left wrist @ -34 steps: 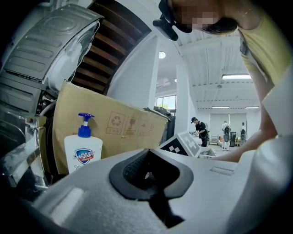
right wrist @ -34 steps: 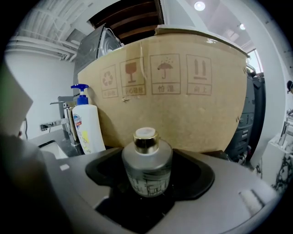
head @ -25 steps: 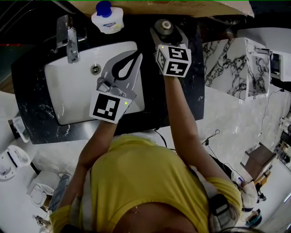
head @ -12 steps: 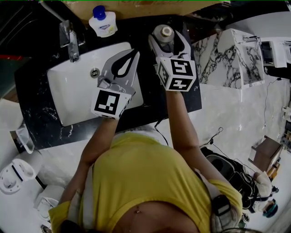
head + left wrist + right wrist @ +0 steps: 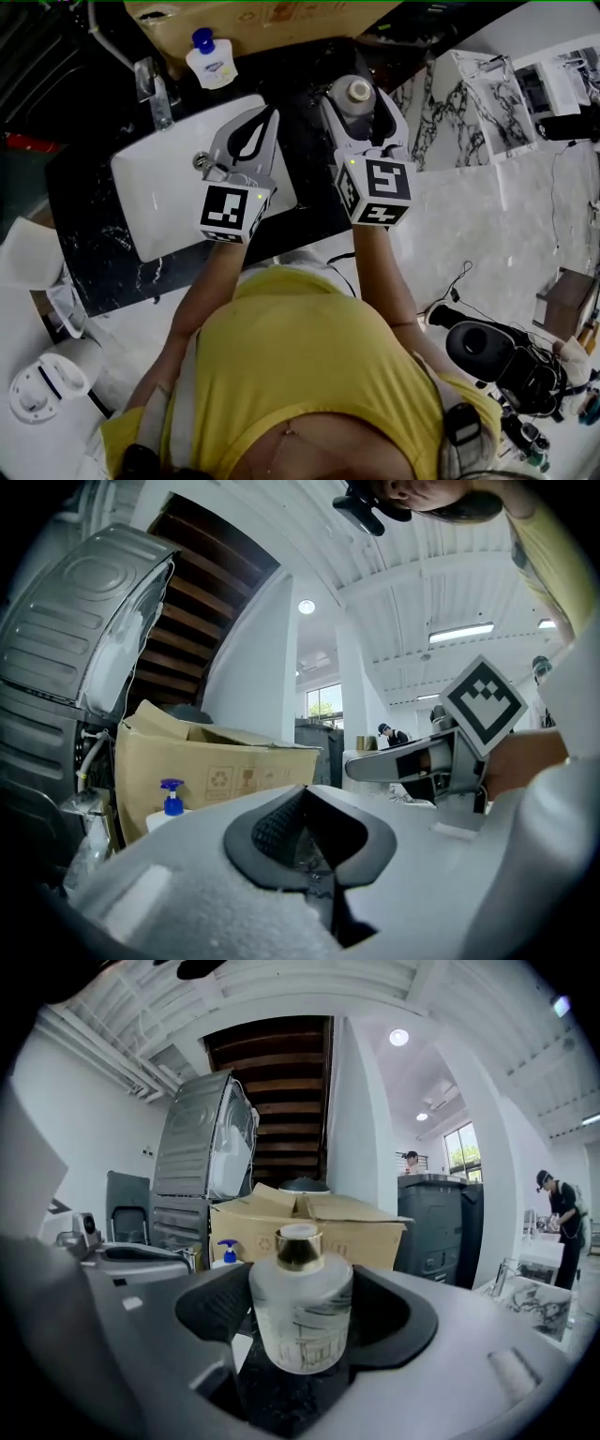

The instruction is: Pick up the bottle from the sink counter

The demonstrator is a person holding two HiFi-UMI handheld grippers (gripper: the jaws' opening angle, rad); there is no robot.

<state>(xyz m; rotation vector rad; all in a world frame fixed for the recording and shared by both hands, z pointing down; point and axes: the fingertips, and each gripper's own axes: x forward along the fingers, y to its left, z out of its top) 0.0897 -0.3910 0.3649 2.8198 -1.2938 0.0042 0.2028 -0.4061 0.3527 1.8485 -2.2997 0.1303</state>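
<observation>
Drawn back from box (image 5: 281, 19), right gripper (image 5: 360, 101) grasping one bottle (image 5: 300, 1307), left gripper (image 5: 272, 114) jaws clenched empty

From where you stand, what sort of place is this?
Probably a bathroom vanity mock-up in a workshop: white basin and tap in a black counter, pump bottle behind, frosted bottle in the right gripper, cardboard box at the back.

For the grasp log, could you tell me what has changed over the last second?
The right gripper, shut on the bottle, has drawn it back, apparently lifting it off the counter. The left gripper stays shut and empty over the sink; the pump bottle has not moved.
</observation>
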